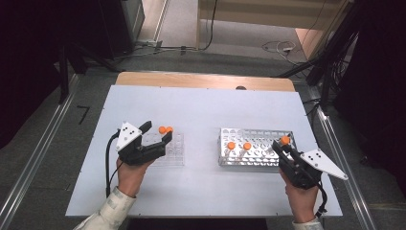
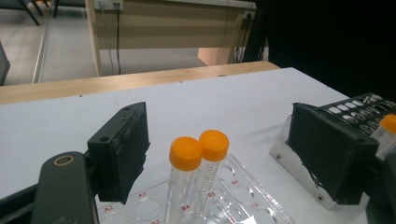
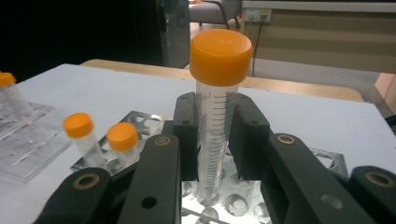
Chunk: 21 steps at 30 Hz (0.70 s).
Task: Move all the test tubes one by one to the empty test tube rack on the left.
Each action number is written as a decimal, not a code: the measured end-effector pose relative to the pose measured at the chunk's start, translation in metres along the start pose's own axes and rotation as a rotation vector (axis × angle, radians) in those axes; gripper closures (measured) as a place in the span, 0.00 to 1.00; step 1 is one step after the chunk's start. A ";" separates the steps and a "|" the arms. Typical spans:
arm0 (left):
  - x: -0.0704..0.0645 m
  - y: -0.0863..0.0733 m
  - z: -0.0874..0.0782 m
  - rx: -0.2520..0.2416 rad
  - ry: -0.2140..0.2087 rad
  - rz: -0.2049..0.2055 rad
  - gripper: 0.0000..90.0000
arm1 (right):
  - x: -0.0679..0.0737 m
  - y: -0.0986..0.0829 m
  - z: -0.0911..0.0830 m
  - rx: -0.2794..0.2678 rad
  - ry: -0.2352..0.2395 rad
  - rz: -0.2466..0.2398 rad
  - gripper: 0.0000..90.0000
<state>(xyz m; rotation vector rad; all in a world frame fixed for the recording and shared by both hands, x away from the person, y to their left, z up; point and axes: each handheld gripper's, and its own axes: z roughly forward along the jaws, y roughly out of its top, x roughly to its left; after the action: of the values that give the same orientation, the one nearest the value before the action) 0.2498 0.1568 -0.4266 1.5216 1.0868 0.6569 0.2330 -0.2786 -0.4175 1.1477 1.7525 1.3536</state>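
— Orange cap, clear body: the tube (image 3: 217, 116) we are after stands upright between the jaws of our right hand-held gripper (image 3: 215, 140), its long axis vertical, its foot in a hole of the metal rack (image 1: 256, 147).

— Are we gripping it?

— The jaws sit narrow on either side of the barrel, and we judge them closed on it or very nearly so. So the move ahead turns on that vertical axis: the tube should leave straight up, since any tilt would bind it in the hole.

— And the other hand?

— Our left hand-held gripper (image 1: 152, 136) is well apart, jaws wide, holding nothing, above the clear rack (image 1: 172, 151) where two tubes (image 2: 198, 161) stand touching. The right is plainly the nearer one.

— Anything beside the tube?

— Two more tubes (image 3: 100, 135) lean in the metal rack toward the left rack, clear of our jaws; both racks sit on the white table (image 1: 201, 110).
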 end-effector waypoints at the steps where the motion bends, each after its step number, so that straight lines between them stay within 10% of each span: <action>1: 0.000 0.000 0.000 0.000 -0.002 0.003 0.22 | 0.002 -0.001 -0.001 0.001 0.008 0.000 0.80; 21: -0.013 0.001 -0.002 -0.005 -0.042 0.019 0.22 | 0.049 -0.019 0.007 0.086 0.194 -0.081 0.80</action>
<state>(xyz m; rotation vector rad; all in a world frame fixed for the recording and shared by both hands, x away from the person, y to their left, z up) 0.2430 0.1460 -0.4228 1.5370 1.0395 0.6371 0.2136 -0.2331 -0.4365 1.0069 1.9907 1.3914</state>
